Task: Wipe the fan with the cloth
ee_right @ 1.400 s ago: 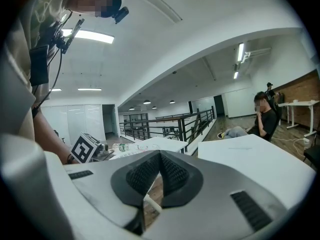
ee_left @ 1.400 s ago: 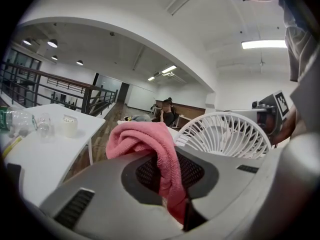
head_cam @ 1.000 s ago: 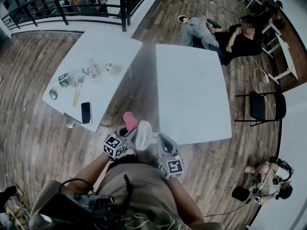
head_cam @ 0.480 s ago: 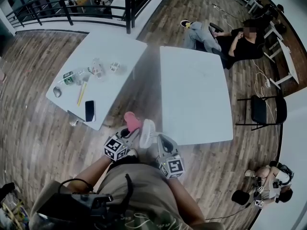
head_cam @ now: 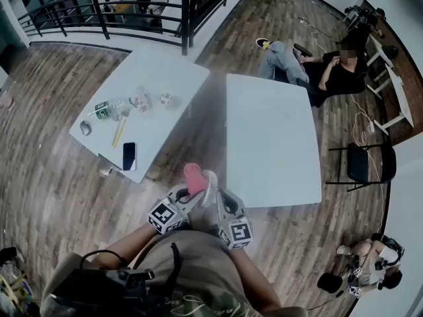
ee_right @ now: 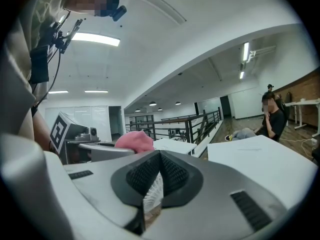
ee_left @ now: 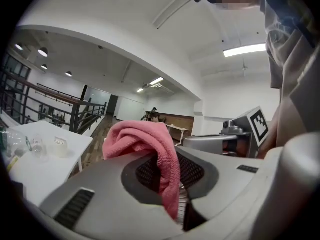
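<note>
Right gripper [ee_right: 159, 159], jaws pressed on the fan [ee_right: 152, 194] rim, steadies it; left gripper [ee_left: 167, 184] alongside pinches the cloth [ee_left: 145, 139], bunched ahead for wiping.

Two white tables on a wooden floor [head_cam: 46, 170], with people off to the sides.
On the left table [head_cam: 165, 68] we see a dark phone [head_cam: 129, 156] near the front edge, a yellow pencil [head_cam: 119, 136], a small green item [head_cam: 101, 109] and clear containers [head_cam: 139, 100]. Beyond the right table [head_cam: 271, 144] a person [head_cam: 330, 71] sits leaning back; a black chair [head_cam: 363, 164] stands beside it, and a dark railing [head_cam: 106, 8] runs along the far side.
</note>
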